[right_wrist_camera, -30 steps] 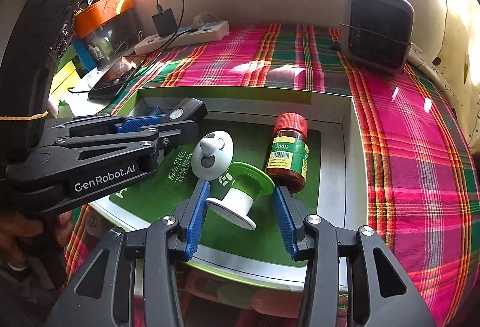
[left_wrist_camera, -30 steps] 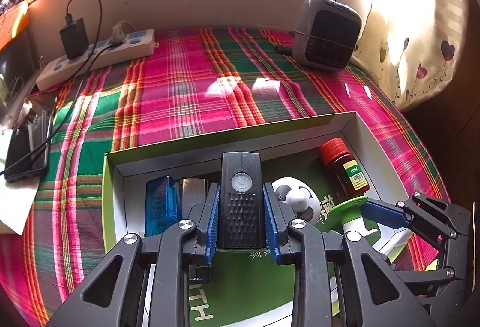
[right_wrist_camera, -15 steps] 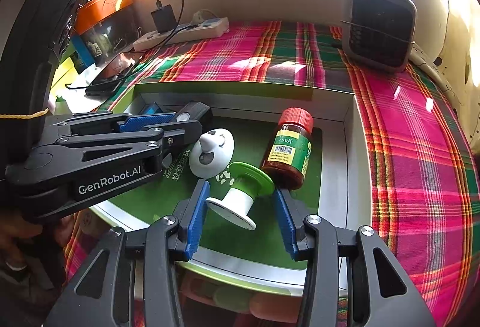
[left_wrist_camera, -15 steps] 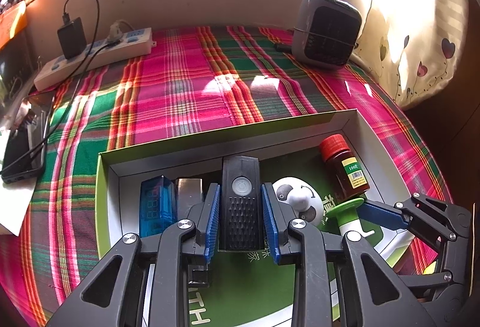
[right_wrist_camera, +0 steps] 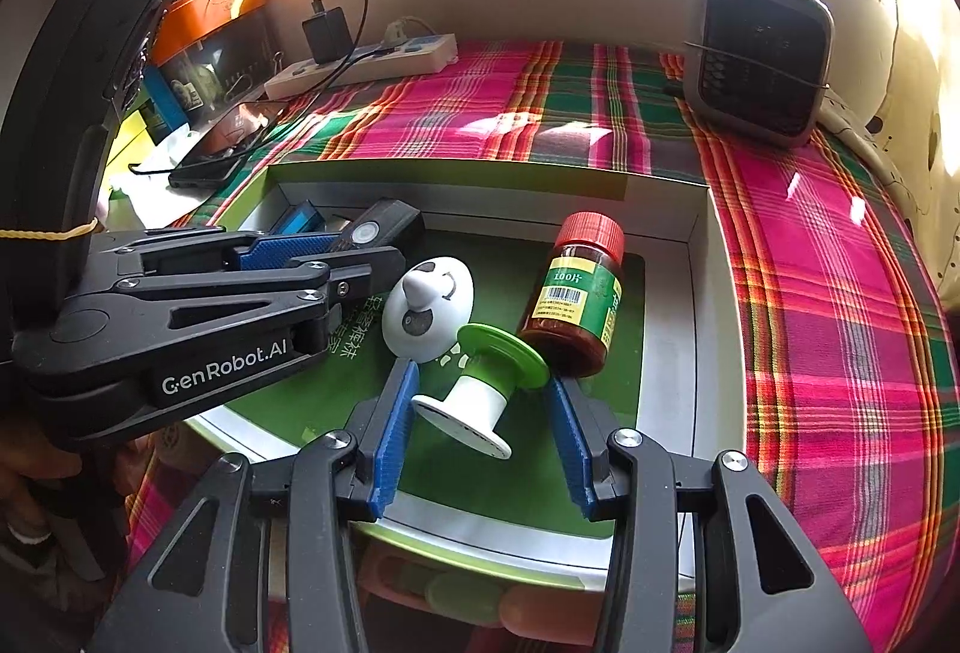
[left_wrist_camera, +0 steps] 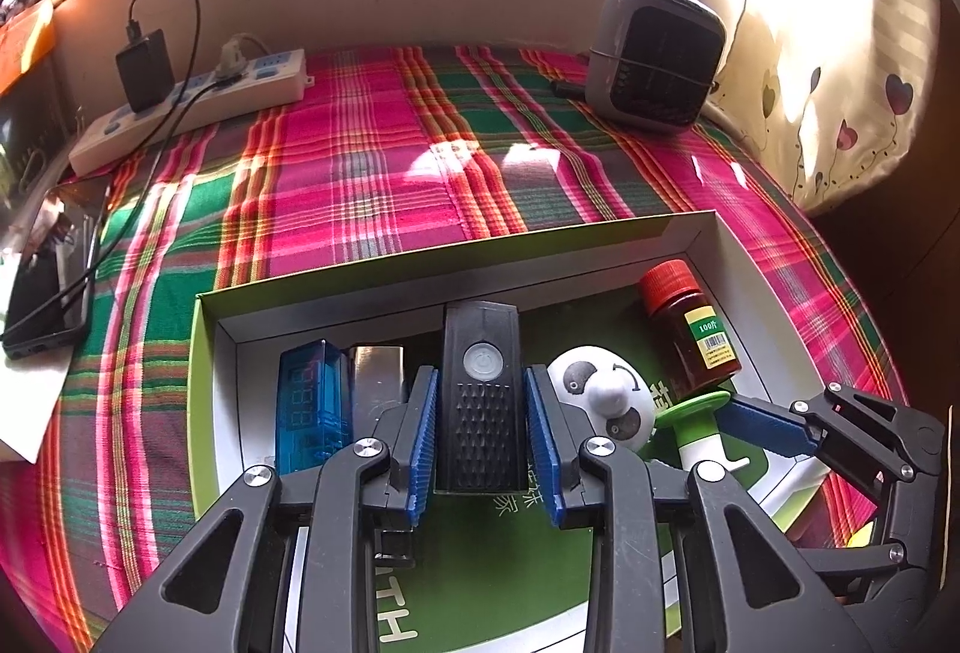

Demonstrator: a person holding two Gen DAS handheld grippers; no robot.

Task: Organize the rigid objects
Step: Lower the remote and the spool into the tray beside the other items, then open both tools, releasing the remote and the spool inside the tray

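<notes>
A green-lined white box (left_wrist_camera: 216,329) (right_wrist_camera: 702,293) lies on the plaid cloth. My left gripper (left_wrist_camera: 483,437) is shut on a black device with a round power button (left_wrist_camera: 480,383), over the box; it also shows in the right wrist view (right_wrist_camera: 378,233). My right gripper (right_wrist_camera: 480,413) is open around a green-and-white spool (right_wrist_camera: 480,389) lying in the box, with gaps on both sides. A brown bottle with a red cap (right_wrist_camera: 576,293) (left_wrist_camera: 690,329) lies beside the spool. A white panda-faced disc (right_wrist_camera: 429,305) (left_wrist_camera: 600,395), a blue meter (left_wrist_camera: 312,401) and a silver block (left_wrist_camera: 378,371) also lie in the box.
A grey fan heater (left_wrist_camera: 654,53) (right_wrist_camera: 762,53) stands at the back right. A white power strip with a black charger (left_wrist_camera: 192,101) (right_wrist_camera: 360,59) lies at the back left. A phone (left_wrist_camera: 48,281) rests at the left edge. A wall runs behind.
My left gripper with the black device has shifted slightly toward the box's back wall. The red-capped bottle has tilted a little. My right gripper stays open around the spool.
</notes>
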